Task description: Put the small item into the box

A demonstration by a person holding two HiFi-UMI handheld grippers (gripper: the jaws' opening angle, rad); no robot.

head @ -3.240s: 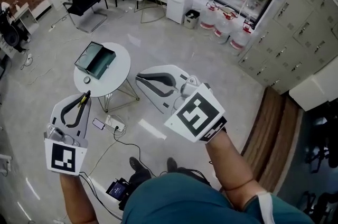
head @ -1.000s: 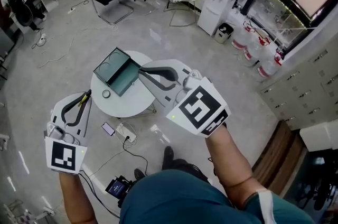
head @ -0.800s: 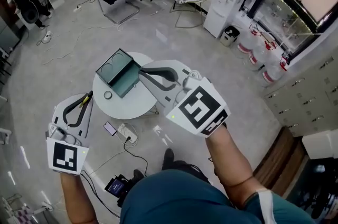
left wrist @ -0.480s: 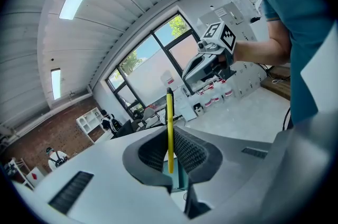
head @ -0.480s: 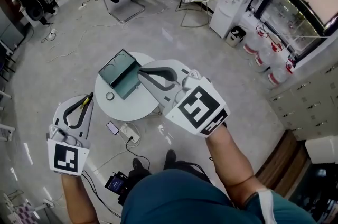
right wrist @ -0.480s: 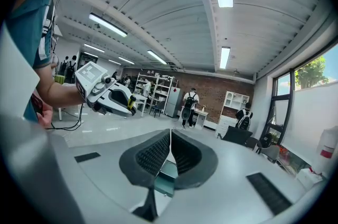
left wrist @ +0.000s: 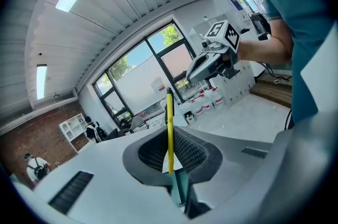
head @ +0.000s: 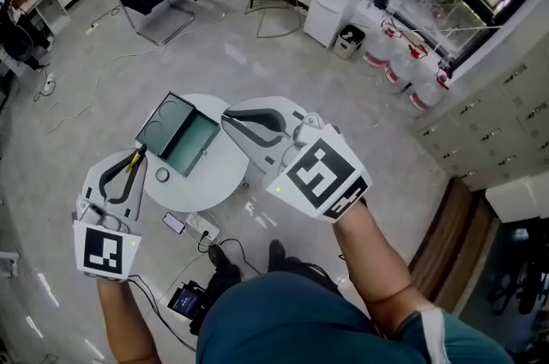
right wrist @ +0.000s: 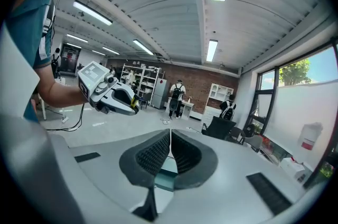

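Person standing over a round white table (head: 216, 175), a gripper in each hand. The left gripper (head: 137, 156) pinches a thin yellow stick (left wrist: 169, 122), probably the small item, which juts out past the jaw tips. It is held near the open green box (head: 154, 118), not yet over it, probably ready to be carried across the rim. The right gripper (head: 228, 117), pressed together on nothing, hangs beside the box, seemingly idle. A small round piece (head: 162, 174) lies on the table beside the box
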